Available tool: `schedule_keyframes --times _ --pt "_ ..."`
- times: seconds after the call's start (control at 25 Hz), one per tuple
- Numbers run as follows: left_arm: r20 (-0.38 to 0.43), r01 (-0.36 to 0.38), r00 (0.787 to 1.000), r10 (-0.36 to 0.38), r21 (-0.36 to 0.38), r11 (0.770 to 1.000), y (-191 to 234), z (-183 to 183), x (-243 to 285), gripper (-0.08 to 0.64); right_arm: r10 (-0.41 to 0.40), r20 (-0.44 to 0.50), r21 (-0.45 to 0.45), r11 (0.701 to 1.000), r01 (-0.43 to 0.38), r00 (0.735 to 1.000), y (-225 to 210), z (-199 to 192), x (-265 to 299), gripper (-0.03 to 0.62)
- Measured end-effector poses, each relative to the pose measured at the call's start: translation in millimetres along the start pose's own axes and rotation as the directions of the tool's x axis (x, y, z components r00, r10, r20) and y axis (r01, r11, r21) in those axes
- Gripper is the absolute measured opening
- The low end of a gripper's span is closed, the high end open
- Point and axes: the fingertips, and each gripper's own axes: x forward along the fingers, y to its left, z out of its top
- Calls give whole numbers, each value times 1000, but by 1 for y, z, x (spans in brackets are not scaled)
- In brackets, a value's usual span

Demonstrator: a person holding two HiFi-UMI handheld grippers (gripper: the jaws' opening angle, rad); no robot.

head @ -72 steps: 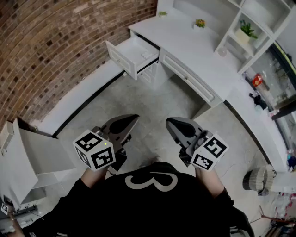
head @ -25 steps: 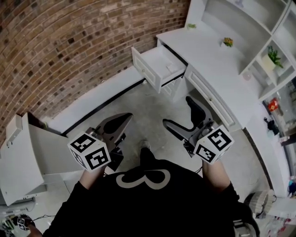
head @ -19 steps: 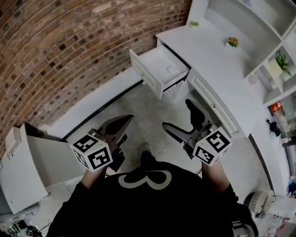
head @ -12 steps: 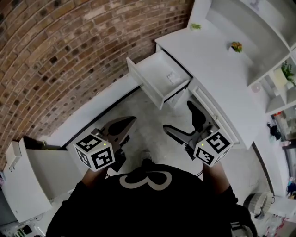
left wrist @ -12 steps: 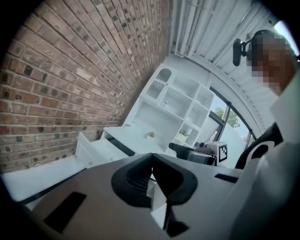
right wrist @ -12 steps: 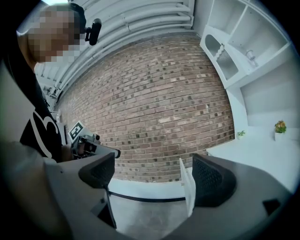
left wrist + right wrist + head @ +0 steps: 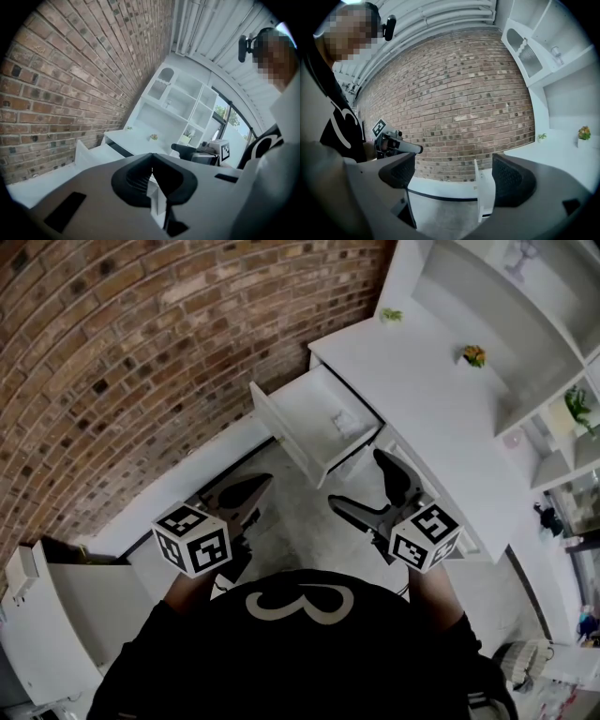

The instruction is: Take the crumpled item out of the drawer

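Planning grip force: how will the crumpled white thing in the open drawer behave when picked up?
The crumpled item looks like thin paper or film: probably very light and soft, squashing under the jaws. Lying loose in the drawer, it would likely skid if nudged.

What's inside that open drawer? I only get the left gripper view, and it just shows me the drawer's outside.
Observer: The head view shows a small white crumpled item lying in the drawer, toward its back.
Operator: Is the other gripper ready to grab it?
Observer: The right gripper view shows the right gripper with its jaws wide apart and nothing between them. They have just been opening.
Operator: Is my gripper at the drawer yet?
Observer: No. In the head view, the left gripper is short of the drawer, with bare floor between them.
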Motion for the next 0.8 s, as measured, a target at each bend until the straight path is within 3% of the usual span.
schedule_keyframes --times 0.4,0.8 --pt "-31 38 999 -37 39 999 9 9 24 3 -32 21 -16 999 33 999 -13 12 4 497" --pt "-114 98 989 -94 26 995 61 26 75 3 -96 -21 38 995 97 995 -66 9 52 491"
